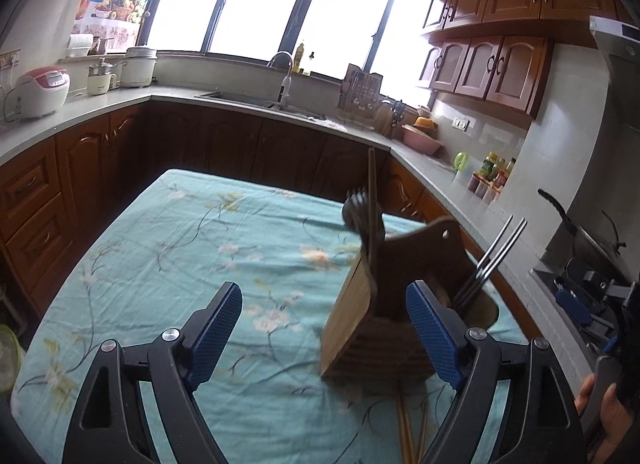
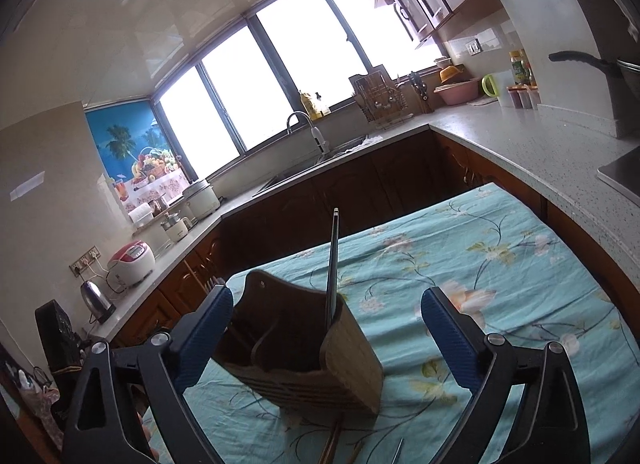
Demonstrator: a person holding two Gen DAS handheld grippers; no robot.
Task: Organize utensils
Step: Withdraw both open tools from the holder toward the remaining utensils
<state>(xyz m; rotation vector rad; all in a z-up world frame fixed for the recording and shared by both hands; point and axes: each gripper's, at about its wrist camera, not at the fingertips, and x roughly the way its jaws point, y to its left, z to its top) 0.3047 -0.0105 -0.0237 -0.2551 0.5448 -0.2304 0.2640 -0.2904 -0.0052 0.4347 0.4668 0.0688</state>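
Note:
A wooden utensil holder (image 1: pixel 372 328) stands on the teal floral tablecloth (image 1: pixel 200 264). In it stand a dark fork (image 1: pixel 356 210), a tall wooden chopstick (image 1: pixel 372 192) and metal chopsticks (image 1: pixel 490 260). Loose wooden chopsticks (image 1: pixel 408 428) lie on the cloth just in front of it. My left gripper (image 1: pixel 324 308) is open and empty, hovering in front of the holder. In the right wrist view the holder (image 2: pixel 308 360) holds upright metal chopsticks (image 2: pixel 333 260). My right gripper (image 2: pixel 328 312) is open and empty, its jaws standing either side of the holder. Wooden chopsticks (image 2: pixel 332 444) and a metal one (image 2: pixel 397 450) lie below.
Dark wood cabinets and a grey counter (image 1: pixel 460 184) wrap around the table. A sink with faucet (image 1: pixel 286 80), a dish rack (image 1: pixel 360 100), rice cookers (image 1: pixel 40 90), a pink basin (image 1: pixel 422 140), bottles (image 1: pixel 494 172) and a stove with pan (image 1: pixel 576 232) stand along it.

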